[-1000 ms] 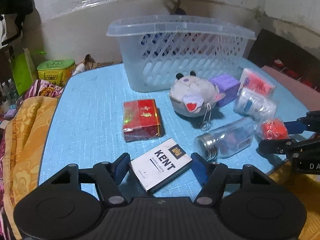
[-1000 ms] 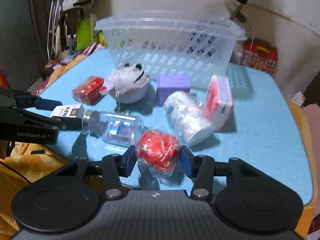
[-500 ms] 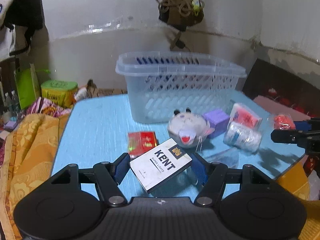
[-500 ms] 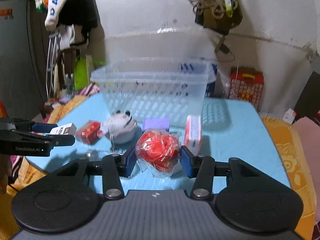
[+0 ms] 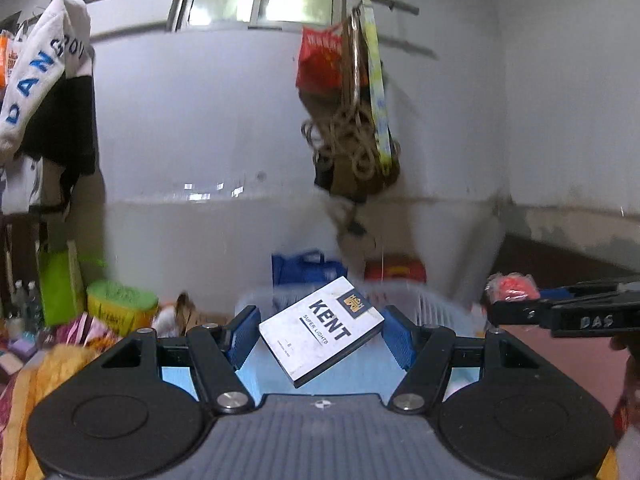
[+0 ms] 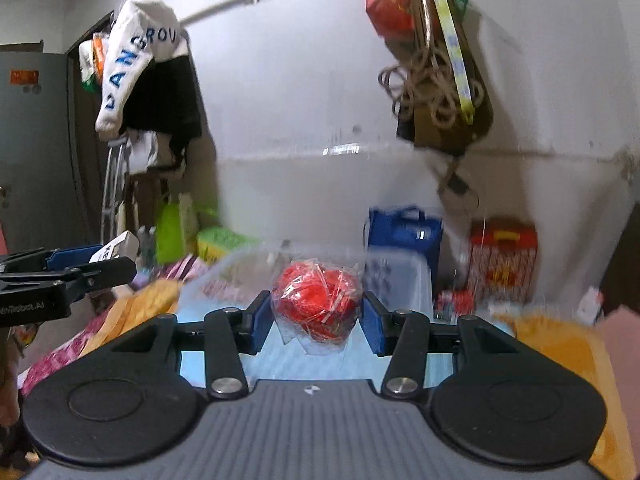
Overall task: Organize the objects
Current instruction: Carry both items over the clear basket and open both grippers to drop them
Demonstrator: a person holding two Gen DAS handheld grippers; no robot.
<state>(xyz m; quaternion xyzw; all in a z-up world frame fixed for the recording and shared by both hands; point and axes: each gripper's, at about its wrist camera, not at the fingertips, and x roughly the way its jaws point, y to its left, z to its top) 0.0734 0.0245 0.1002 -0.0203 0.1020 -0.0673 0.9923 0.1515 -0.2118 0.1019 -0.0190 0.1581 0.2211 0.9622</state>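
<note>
My left gripper is shut on a white KENT cigarette pack, held high and tilted. My right gripper is shut on a red bundle wrapped in clear plastic. The clear plastic basket shows only as a blurred rim behind the pack, and its rim shows in the right wrist view behind the bundle. Each gripper shows in the other's view: the right gripper at the right with the red bundle, the left gripper at the left with the pack.
The blue table shows only as a strip below the fingers. Bags and ropes hang on the white wall. A blue bag, a red box, a green tub and orange cloth lie around the table.
Both grippers have risen and tilted upward with their objects. The table and its other objects have dropped out of view. The basket now sits low and close.
</note>
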